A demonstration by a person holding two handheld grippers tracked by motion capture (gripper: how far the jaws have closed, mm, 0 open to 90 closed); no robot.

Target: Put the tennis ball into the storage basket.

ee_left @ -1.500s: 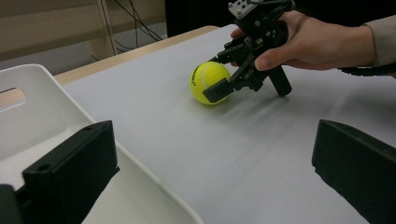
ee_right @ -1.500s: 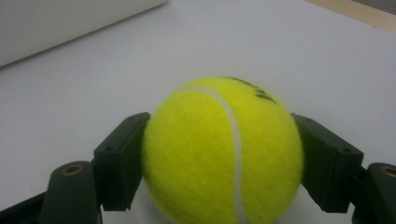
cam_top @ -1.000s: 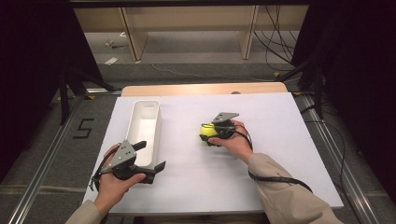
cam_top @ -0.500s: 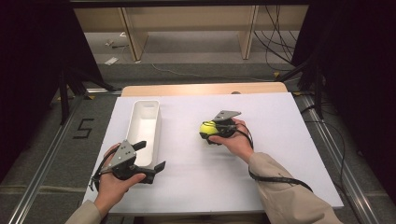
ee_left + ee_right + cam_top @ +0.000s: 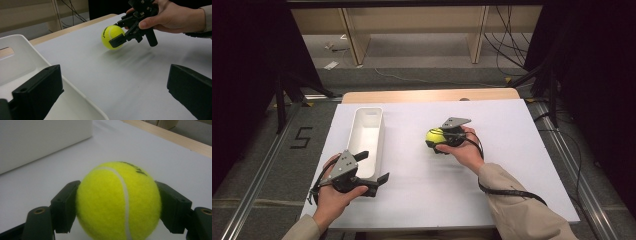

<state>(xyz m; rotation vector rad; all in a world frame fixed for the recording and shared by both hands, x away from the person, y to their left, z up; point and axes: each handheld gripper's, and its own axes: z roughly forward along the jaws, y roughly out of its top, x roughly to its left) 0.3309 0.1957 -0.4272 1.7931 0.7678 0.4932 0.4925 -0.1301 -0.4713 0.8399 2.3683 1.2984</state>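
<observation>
the right gripper was clamped on the yellow tennis ball, one jaw pressed to each side, holding it just above the white desk to the right of the white bin. the left gripper rested at the bin's near end, its jaws wide apart and empty.

Bright, even light on my white table, dark all round. Soft smeared shadow under the ball. My jaws blur up close; edges are soft.
</observation>
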